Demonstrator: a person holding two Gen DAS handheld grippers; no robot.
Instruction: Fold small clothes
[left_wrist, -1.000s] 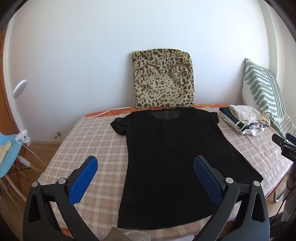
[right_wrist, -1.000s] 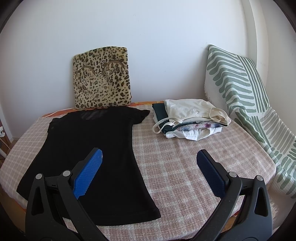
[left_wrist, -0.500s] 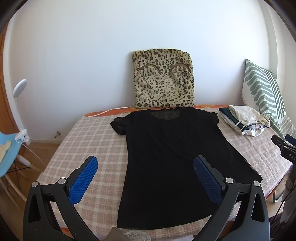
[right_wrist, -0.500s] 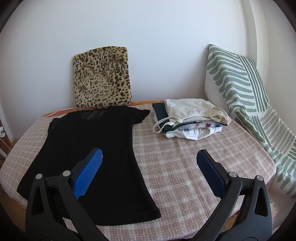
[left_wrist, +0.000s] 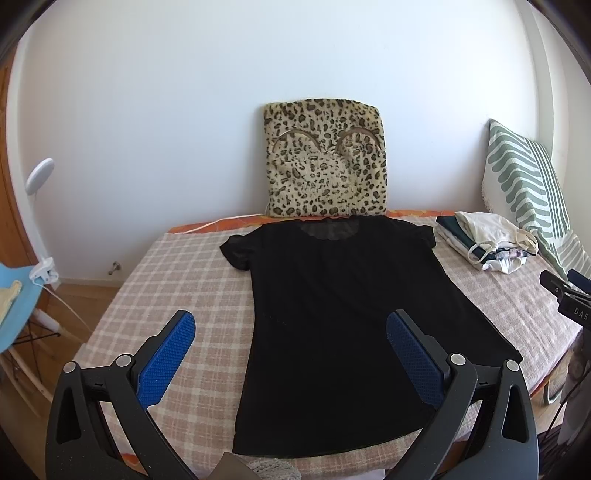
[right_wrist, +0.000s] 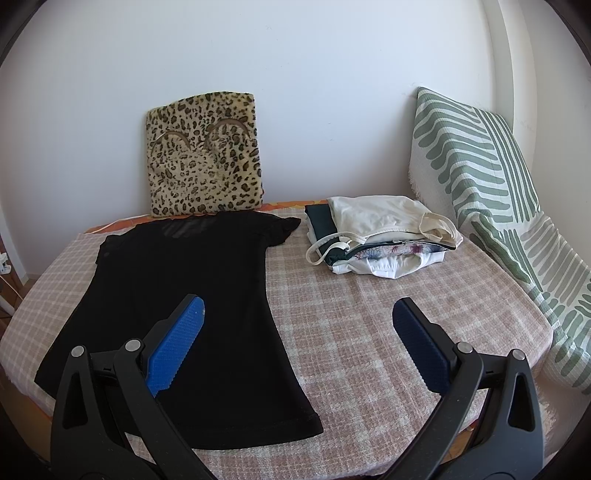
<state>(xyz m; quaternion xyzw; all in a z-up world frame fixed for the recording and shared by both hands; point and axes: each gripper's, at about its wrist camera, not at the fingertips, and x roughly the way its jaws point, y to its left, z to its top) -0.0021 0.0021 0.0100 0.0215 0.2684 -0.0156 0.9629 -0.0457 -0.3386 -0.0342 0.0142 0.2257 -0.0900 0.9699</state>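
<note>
Your black T-shirt (left_wrist: 332, 306) lies flat, spread out on the pink checked bedspread (left_wrist: 184, 273), long axis running away from you, neckline toward the white wall (left_wrist: 147, 110), hem at the near edge. One leopard-print cushion (left_wrist: 327, 158) stands right behind its collar. One pile of folded clothes (right_wrist: 380, 236) sits to its right, one green-striped pillow (right_wrist: 476, 177) beyond. Your left gripper (left_wrist: 291, 356) and right gripper (right_wrist: 297, 345) both hover spread wide, empty
</note>
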